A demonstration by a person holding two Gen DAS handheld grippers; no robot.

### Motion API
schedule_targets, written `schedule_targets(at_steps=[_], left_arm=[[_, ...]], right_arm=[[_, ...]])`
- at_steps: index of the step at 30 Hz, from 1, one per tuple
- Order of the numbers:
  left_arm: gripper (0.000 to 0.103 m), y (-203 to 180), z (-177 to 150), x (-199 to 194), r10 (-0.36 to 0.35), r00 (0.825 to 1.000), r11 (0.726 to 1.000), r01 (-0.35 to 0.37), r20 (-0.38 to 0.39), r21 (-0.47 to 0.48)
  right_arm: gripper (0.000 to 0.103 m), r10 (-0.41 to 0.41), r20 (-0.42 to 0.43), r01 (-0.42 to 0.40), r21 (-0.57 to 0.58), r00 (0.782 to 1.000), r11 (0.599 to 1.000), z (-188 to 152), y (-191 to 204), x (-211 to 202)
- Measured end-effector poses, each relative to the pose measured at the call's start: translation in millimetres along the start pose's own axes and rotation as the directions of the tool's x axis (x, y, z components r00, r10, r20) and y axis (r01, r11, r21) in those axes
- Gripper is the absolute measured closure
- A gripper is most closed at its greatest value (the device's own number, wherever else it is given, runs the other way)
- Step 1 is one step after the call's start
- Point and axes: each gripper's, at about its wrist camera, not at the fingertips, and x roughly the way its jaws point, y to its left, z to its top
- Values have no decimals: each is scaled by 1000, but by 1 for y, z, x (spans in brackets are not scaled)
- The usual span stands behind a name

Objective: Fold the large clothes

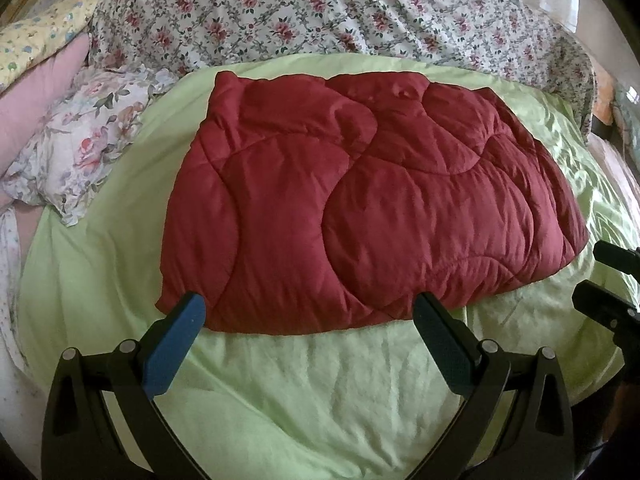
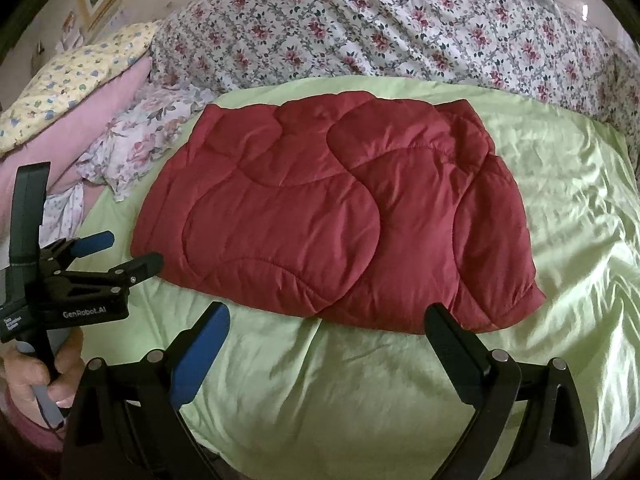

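Note:
A dark red quilted garment (image 1: 360, 208) lies folded into a flat rectangle on the light green bed sheet (image 1: 300, 392). It also shows in the right wrist view (image 2: 328, 216). My left gripper (image 1: 308, 304) is open and empty, its fingertips just above the garment's near edge. It shows from the side in the right wrist view (image 2: 132, 250), off the garment's left corner. My right gripper (image 2: 328, 312) is open and empty at the garment's near edge. It appears at the right border of the left wrist view (image 1: 596, 272).
A floral quilt (image 1: 320, 16) is heaped along the back of the bed. A flowered pillow (image 1: 80, 136), a pink pillow (image 1: 36, 92) and a yellow pillow (image 2: 76, 80) lie at the left. Green sheet (image 2: 568, 208) lies to the garment's right.

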Motion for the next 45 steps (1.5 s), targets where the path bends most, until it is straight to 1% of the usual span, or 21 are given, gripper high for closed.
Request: schedule_targets(at_steps=[16,45], left_arm=[[0,3,10,5,30,999,1000,-30,25,-6],[0,6,16,10,32,999,999,-32,25,-1]], right_arm=[[4,7,14,-7,-2,1000,1000,12,-1,6],[4,9,21,-9,-4,1000,1000,20,2,8]])
